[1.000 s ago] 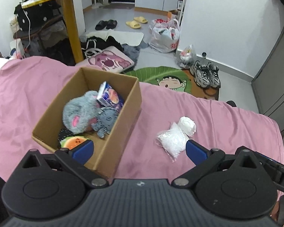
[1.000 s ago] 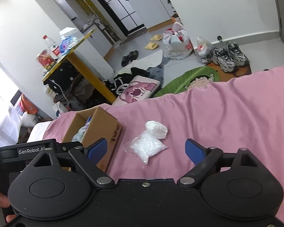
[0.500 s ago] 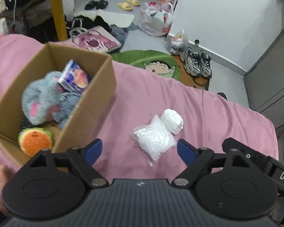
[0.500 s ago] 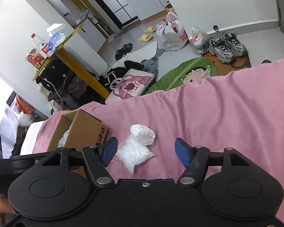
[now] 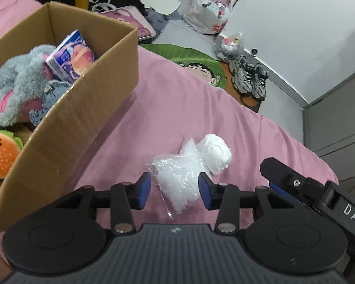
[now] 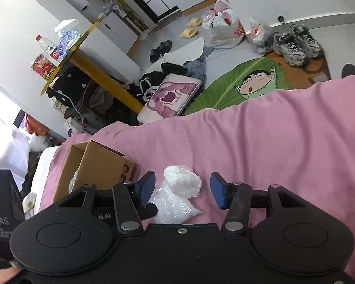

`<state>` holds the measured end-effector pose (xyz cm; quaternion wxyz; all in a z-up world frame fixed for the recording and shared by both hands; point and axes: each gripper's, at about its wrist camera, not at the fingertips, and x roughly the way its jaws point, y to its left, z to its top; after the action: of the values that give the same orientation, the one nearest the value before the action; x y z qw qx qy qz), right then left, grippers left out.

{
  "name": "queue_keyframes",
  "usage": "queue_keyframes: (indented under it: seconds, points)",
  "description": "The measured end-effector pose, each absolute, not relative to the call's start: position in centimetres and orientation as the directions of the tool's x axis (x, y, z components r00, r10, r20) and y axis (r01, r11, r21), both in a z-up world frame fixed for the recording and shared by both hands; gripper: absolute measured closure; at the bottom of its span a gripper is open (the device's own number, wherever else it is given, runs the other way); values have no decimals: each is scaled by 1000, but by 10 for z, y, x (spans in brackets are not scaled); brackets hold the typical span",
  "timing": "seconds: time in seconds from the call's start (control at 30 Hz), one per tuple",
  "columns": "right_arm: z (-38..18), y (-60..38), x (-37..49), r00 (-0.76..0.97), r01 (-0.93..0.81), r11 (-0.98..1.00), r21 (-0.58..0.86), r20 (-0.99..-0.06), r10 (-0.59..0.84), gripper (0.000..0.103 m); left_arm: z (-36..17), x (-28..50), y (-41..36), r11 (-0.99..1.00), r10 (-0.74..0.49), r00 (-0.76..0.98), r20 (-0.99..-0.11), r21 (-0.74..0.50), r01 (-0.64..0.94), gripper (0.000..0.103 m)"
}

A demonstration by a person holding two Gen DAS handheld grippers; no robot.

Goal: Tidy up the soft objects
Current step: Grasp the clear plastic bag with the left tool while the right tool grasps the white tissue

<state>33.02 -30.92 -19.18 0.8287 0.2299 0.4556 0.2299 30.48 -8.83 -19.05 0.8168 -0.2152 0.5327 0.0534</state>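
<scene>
A cardboard box (image 5: 78, 118) sat on the bed (image 5: 177, 99), with a plush toy (image 5: 19, 87) inside. To its right lay a plastic bag (image 5: 177, 177), touching a wad (image 5: 216, 153) behind it.

Bed: covered by a pink sheet (image 5: 182, 108), seen wrinkled.
Box: a cardboard box (image 5: 82, 118), open-topped, is set on the sheet.
Bag: a clear plastic bag (image 5: 177, 179) is laid near the box.
Bundle: a white bundle (image 5: 216, 152) is laid touching the bag.

pink bedsheet (image 5: 182, 99), brown box (image 5: 82, 108), white bag (image 5: 179, 177)
</scene>
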Motion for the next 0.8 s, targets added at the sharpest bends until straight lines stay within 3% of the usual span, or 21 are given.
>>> queue_keyframes:
  seconds: [0.43, 0.53, 0.8]
  points:
    - [-213, -282, 357, 378, -165, 789, 592, -701, 605, 53, -219, 323, -84, 880, -158, 380, -911, -305, -365, 63]
    - [-221, -278, 359, 343, -141, 816, 560, -746, 571, 75, -222, 326, -84, 881, -155, 363, -919, -295, -371, 58]
    - [-207, -294, 340, 400, -98, 825, 556, -738, 544, 76, -226, 331, -98, 904, -145, 361, -921, -272, -330, 60]
